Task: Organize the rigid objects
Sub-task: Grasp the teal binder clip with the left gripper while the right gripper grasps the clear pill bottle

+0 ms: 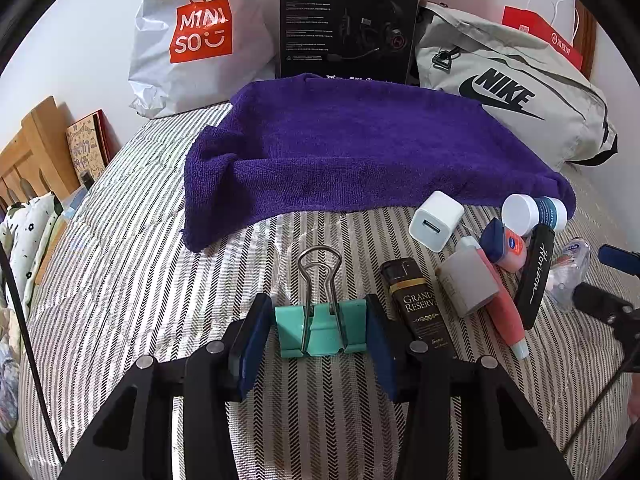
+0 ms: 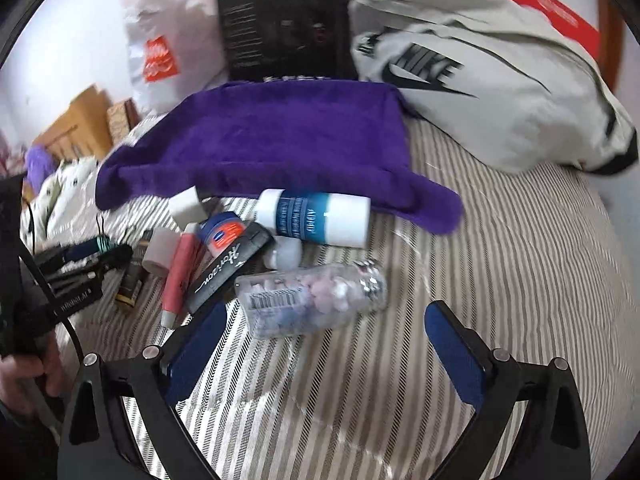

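Note:
My left gripper (image 1: 320,328) is shut on a teal binder clip (image 1: 320,330), its wire handles pointing forward, just above the striped bed cover. A purple towel (image 1: 360,152) lies spread ahead. To the right sits a pile: a white charger cube (image 1: 434,222), a dark Grand Reserve box (image 1: 418,308), a pink tube (image 1: 500,300), a black Horizon case (image 1: 536,276) and a white-blue bottle (image 2: 316,218). My right gripper (image 2: 320,344) is open and empty, with a clear bottle of pastel pieces (image 2: 312,304) lying just ahead of its jaws.
A Miniso bag (image 1: 196,36), a black headset box (image 1: 348,20) and a grey Nike bag (image 1: 512,92) stand along the wall behind the towel. A wooden headboard (image 1: 36,152) is at the left. The striped bed cover (image 2: 520,280) stretches to the right.

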Tool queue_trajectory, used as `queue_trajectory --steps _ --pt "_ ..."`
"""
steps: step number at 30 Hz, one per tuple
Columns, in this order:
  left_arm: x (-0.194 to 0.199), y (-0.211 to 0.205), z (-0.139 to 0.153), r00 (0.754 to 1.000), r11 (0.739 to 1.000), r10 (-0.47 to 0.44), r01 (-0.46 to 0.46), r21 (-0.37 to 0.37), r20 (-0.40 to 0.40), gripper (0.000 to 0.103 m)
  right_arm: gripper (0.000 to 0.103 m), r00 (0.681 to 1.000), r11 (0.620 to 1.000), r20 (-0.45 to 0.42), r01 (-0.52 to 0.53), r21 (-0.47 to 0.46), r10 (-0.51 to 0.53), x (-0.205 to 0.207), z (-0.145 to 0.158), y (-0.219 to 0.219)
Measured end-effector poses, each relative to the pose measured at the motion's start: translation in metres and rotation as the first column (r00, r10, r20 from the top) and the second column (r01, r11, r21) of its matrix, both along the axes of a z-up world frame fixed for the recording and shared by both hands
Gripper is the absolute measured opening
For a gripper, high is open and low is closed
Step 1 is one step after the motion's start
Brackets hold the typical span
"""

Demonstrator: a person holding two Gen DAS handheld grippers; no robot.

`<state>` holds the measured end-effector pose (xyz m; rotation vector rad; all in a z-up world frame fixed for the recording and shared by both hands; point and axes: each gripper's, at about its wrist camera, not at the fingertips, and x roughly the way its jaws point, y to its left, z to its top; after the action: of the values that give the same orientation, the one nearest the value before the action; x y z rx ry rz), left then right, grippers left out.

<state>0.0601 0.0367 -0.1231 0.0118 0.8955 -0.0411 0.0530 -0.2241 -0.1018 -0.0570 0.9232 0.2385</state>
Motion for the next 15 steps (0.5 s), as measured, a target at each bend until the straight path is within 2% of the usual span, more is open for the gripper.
queue_trajectory --steps 5,11,15 --pt "0.0 0.0 0.0 1.0 1.0 0.0 0.0 -0.001 0.001 0.045 0.099 0.999 0.997 -0.005 -0.037 -0.065 0.037 0.01 -0.012 0.009" --pt "0.0 0.0 0.0 1.0 1.0 0.001 -0.001 -0.002 0.001 0.045 0.098 0.998 0.998 -0.056 -0.036 -0.045 0.033 0.023 -0.032 0.007" --pt "0.0 -0.001 0.001 1.0 1.0 -0.005 0.005 -0.007 0.004 0.04 0.082 0.999 0.999 -0.013 -0.038 -0.025 0.038 0.02 -0.028 0.006"
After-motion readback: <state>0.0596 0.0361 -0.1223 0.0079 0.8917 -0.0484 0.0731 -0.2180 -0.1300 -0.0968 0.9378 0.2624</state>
